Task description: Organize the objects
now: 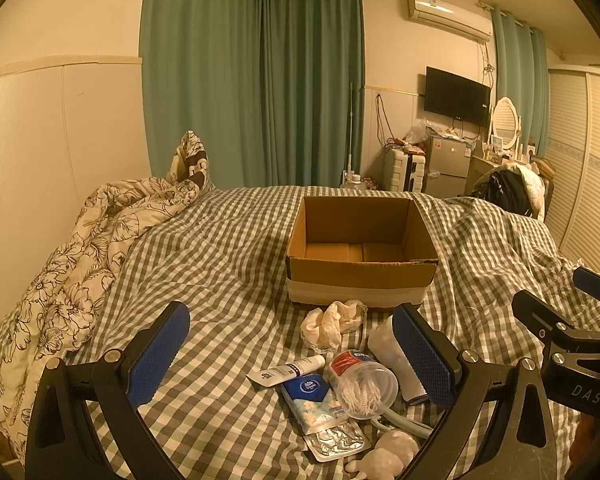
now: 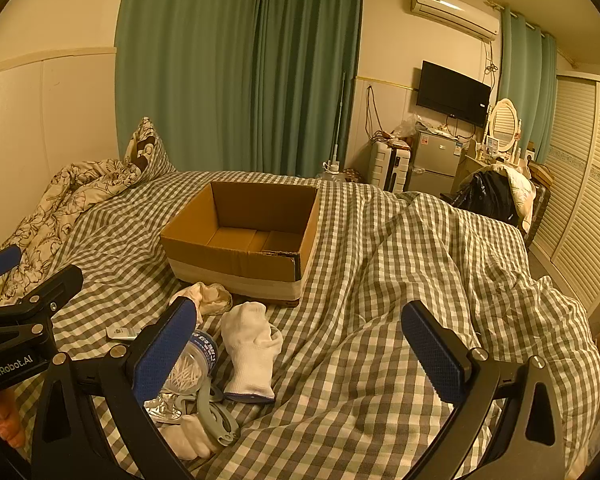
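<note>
An open, empty cardboard box point(image 1: 360, 276) point(image 2: 236, 268) sits on the checked bedsheet. In front of it lies a pile: a crumpled cream cloth point(image 1: 332, 326), a white tube point(image 1: 288, 371), a blue tissue pack point(image 1: 314, 400), a clear tub of cotton swabs point(image 1: 364, 386) point(image 2: 192, 368), a foil blister pack point(image 1: 336, 442), a white sock point(image 2: 252, 354) and a grey clip point(image 2: 216, 416). My left gripper point(image 1: 296, 356) is open above the pile. My right gripper point(image 2: 300, 354) is open, to the right of the pile, empty.
A flowered quilt point(image 1: 80, 264) is bunched along the left wall. The checked cover point(image 2: 440, 264) is rumpled into folds on the right. Beyond the bed stand a fridge point(image 1: 448, 166), a suitcase point(image 1: 400, 170) and a chair with clothes point(image 1: 508, 188).
</note>
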### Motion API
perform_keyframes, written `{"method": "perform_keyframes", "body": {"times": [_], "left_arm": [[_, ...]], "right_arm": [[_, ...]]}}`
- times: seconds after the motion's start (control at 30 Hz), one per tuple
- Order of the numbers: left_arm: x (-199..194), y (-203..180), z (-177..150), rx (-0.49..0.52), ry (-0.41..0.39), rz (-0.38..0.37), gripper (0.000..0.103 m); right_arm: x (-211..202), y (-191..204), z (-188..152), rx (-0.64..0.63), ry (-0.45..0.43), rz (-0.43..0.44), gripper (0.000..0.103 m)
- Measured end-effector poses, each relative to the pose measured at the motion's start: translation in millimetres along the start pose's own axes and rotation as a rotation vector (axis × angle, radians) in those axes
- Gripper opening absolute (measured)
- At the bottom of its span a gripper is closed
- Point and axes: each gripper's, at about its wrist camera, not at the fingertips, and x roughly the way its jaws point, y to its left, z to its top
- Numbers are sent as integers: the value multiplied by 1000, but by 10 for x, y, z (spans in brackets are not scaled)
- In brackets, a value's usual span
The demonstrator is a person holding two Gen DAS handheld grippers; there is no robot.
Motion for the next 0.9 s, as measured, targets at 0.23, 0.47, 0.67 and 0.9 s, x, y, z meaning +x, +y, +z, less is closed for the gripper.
{"method": "perform_keyframes", "body": {"times": [0.23,0.47,0.67,0.9], "left_arm": [[1,2,4,0,1,0,103],[4,-6,7,1,1,2,103],[-3,-29,6,2,2,1,103],[42,-111,-21,7,23,-11,103]], "right_arm": [[-2,1,-4,0,0,-1,103],[-4,-1,-6,1,0,-1,103],[-6,-39,3,8,4,-8,103],[-17,-114,21,12,8,-13,103]]}}
